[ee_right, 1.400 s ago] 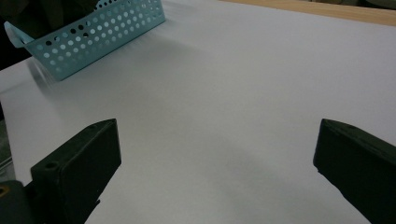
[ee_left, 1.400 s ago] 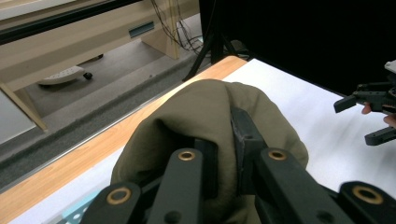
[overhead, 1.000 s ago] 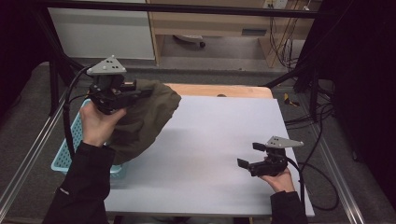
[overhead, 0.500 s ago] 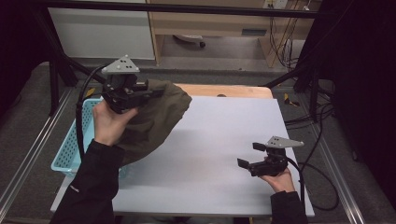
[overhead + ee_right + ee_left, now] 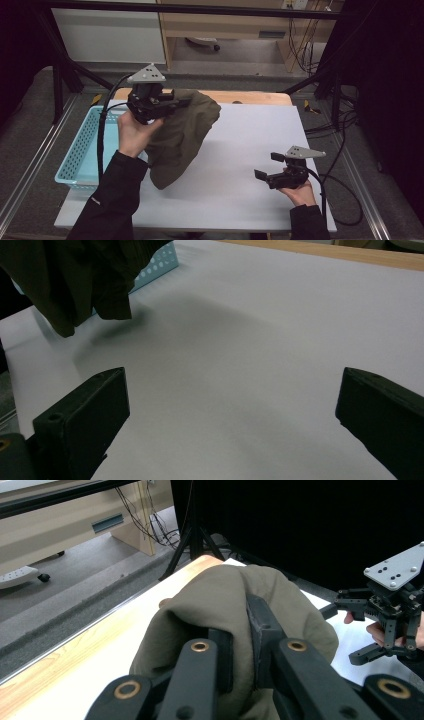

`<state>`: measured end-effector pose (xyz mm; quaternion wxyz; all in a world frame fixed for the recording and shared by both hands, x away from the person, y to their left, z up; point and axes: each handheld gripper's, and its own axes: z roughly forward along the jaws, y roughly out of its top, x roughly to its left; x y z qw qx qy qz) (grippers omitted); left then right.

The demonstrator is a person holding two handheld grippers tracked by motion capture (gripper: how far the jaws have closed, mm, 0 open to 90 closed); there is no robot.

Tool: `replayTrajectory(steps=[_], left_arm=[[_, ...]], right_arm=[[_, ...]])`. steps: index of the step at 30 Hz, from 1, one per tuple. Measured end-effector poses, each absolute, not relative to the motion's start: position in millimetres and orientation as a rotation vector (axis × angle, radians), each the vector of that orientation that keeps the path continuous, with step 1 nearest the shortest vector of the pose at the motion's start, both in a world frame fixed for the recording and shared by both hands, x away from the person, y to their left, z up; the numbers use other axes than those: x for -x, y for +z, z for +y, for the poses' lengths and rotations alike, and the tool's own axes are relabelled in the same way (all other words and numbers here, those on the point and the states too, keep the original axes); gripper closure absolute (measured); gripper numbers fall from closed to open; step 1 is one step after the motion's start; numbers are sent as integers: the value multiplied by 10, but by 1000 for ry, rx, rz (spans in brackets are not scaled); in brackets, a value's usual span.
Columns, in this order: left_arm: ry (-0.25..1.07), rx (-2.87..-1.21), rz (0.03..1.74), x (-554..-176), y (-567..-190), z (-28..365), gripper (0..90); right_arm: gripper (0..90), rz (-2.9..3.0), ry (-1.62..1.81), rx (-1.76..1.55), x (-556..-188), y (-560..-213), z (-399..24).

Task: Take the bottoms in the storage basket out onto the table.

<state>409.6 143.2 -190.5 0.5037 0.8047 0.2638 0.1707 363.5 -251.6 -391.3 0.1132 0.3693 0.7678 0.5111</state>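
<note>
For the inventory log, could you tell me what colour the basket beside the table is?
The basket is light turquoise blue with perforated walls, clearest in the high view.

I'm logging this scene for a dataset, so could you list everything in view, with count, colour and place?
Cloth: one, olive green, hanging from the left gripper above the table's left part, its lower end beside the basket.
Basket: one, light blue, perforated plastic, at the table's left edge.
Table: one, white top with a wooden strip along the far edge.
Cabinet: one, light wood, on the floor beyond the table.
Cables: several, black, on the floor to the right.
Left gripper: black, grey plate on top, raised, jaws clamped on the cloth.
Right gripper: black, grey plate, low over the table's right part, jaws wide apart, holding nothing.
</note>
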Motion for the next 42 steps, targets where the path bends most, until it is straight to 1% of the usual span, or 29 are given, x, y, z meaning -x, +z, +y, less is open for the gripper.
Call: replayTrajectory(steps=[14,24,32,42], left_arm=[[381,-1992,661,-4217,-2271,1176,822],[361,-1993,683,-4263,-2491,1121,818],[314,-1995,697,-4317,-2688,1075,815],[298,-1993,701,-4341,-2829,1006,803]], right_arm=[[13,2254,1501,-1086,-3633,-3913,-2513],[13,2258,1495,-1083,-3638,-3920,-2508],[13,2260,1495,-1088,-3639,-3924,-2503],[13,2263,1491,-1087,-3642,-3928,-2499]])
